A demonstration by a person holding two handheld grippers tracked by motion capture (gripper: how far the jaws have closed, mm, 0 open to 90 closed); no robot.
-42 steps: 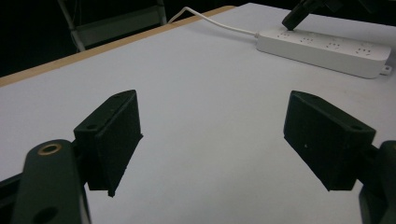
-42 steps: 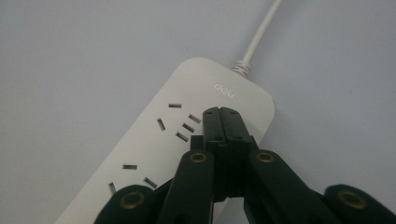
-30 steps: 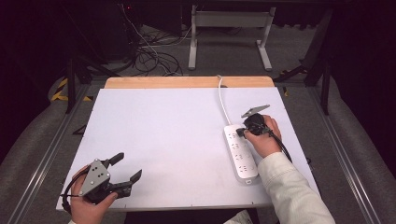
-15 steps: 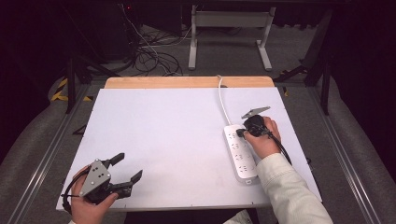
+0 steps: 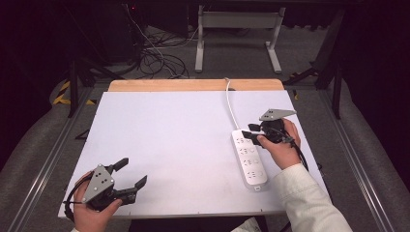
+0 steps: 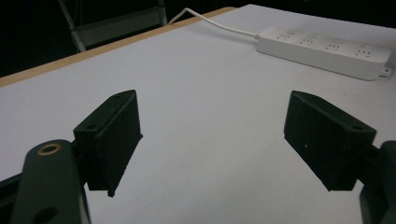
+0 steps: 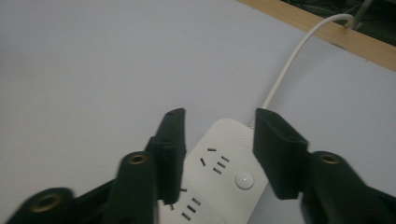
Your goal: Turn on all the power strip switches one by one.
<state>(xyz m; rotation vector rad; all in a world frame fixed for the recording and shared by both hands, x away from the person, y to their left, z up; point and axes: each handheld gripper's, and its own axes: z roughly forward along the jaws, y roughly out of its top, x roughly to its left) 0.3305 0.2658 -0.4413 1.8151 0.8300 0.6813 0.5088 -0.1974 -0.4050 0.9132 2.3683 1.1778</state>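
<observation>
— Holding my right claw (image 5: 251, 130) over the far end of the strip (image 5: 249, 158), jaws partly apart, one on each side of that end, nothing gripped. The right gripper view shows the strip's (image 7: 219, 177) round button between the jaws, and I cannot tell whether either jaw touches the casing.

— And where does the strip lie?

— Flat on the white table (image 5: 174, 140), at its right side, running from near my hand toward the table's far edge. Its white cord (image 5: 231, 104) leaves the far end and goes over the wooden edge (image 5: 193, 85) at the back.

— Your other claw?

— My left claw (image 5: 130, 174) sits at the near left corner, held in my left hand (image 5: 92, 208), jaws spread wide with bare table between them. From the left gripper view the strip (image 6: 327, 49) lies well apart, across the table, with the cord (image 6: 210, 23) curving off behind it.
</observation>
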